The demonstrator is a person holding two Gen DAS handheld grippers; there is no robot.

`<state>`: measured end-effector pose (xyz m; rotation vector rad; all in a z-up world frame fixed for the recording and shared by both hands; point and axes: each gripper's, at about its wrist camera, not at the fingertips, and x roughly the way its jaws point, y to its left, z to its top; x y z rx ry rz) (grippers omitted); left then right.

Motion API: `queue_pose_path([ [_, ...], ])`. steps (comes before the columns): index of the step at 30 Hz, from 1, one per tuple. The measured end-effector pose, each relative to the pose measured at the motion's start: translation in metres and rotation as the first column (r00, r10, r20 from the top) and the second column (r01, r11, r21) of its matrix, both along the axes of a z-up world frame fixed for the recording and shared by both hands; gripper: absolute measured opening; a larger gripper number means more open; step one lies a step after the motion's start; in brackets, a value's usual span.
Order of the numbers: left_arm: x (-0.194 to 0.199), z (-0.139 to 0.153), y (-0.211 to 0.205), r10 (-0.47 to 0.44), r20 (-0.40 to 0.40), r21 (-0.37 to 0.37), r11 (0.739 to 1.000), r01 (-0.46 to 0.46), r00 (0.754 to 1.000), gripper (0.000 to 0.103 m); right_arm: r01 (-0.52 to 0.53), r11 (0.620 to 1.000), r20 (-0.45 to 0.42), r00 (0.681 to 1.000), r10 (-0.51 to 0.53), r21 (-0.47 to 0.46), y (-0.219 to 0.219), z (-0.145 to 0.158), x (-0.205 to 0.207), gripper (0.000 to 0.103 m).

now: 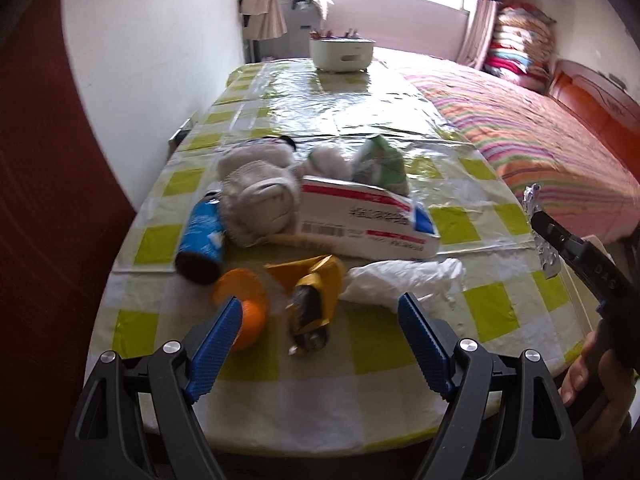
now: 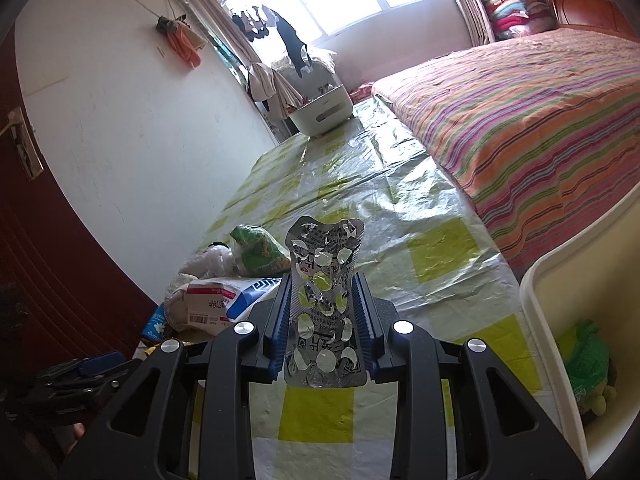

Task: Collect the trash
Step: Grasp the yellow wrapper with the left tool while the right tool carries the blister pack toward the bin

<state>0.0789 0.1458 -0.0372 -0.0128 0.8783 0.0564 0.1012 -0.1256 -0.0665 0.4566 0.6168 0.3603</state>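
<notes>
My left gripper [image 1: 320, 305] hangs open over the near end of the table, above a crumpled yellow wrapper [image 1: 314, 300], and holds nothing. An orange [image 1: 250, 322] with an orange peel [image 1: 240, 286] lies by its left finger, and a crumpled white tissue [image 1: 404, 280] by its right. Behind are a blue bottle [image 1: 200, 240], a white plush toy [image 1: 256, 204], a red-and-white medicine box [image 1: 360, 220] and a green bag [image 1: 380, 164]. My right gripper [image 2: 323, 285] is shut on an empty silver blister pack [image 2: 325, 264], held upright above the table. The right gripper [image 1: 540, 224] and the blister pack [image 1: 547, 258] also show at the table's right edge.
The table [image 1: 492, 304] has a green-checked plastic cover. A white bin [image 2: 556, 304] with a green bag [image 2: 588, 364] inside stands at the right. A white tub [image 1: 342, 54] sits at the far end. A striped bed [image 1: 532, 132] runs along the right, a wall along the left.
</notes>
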Motion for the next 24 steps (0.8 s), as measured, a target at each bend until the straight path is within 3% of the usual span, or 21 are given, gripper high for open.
queue_pose_path([
  [3,0.011,-0.003,-0.006,-0.01,-0.02,-0.003,1.0,0.01,1.0,0.078,0.004,1.0,0.002,1.0,-0.004,0.013,-0.006,0.001,-0.001,0.029],
  [5,0.015,-0.008,-0.006,-0.012,-0.033,0.01,1.0,0.012,0.999,0.07,0.008,1.0,0.007,1.0,-0.009,0.024,-0.011,0.001,-0.002,0.029],
  [7,0.023,-0.017,-0.005,-0.013,-0.069,0.012,1.0,0.014,0.998,0.048,0.013,0.999,0.009,1.0,-0.013,0.034,-0.015,0.002,-0.003,0.029],
  [8,0.025,-0.02,-0.004,-0.011,-0.084,0.012,1.0,0.012,0.996,0.044,0.014,0.999,0.008,1.0,-0.015,0.039,-0.017,0.001,-0.004,0.029],
  [12,0.033,-0.033,-0.001,-0.002,-0.126,0.017,1.0,0.004,0.992,0.043,0.018,0.999,0.012,1.0,-0.019,0.051,-0.02,0.002,-0.004,0.029],
  [14,0.034,-0.034,0.0,0.012,-0.118,0.03,1.0,-0.008,0.993,0.041,0.02,0.998,0.014,1.0,-0.021,0.051,-0.022,0.002,-0.005,0.029],
  [16,0.034,-0.034,0.0,0.023,-0.104,0.061,0.998,-0.017,0.994,0.023,0.021,0.998,0.011,1.0,-0.022,0.055,-0.023,0.001,-0.005,0.029],
  [24,0.031,-0.025,0.01,0.061,-0.044,0.003,0.998,-0.061,0.997,0.008,0.026,0.998,0.016,1.0,-0.026,0.05,-0.023,0.002,-0.006,0.029],
])
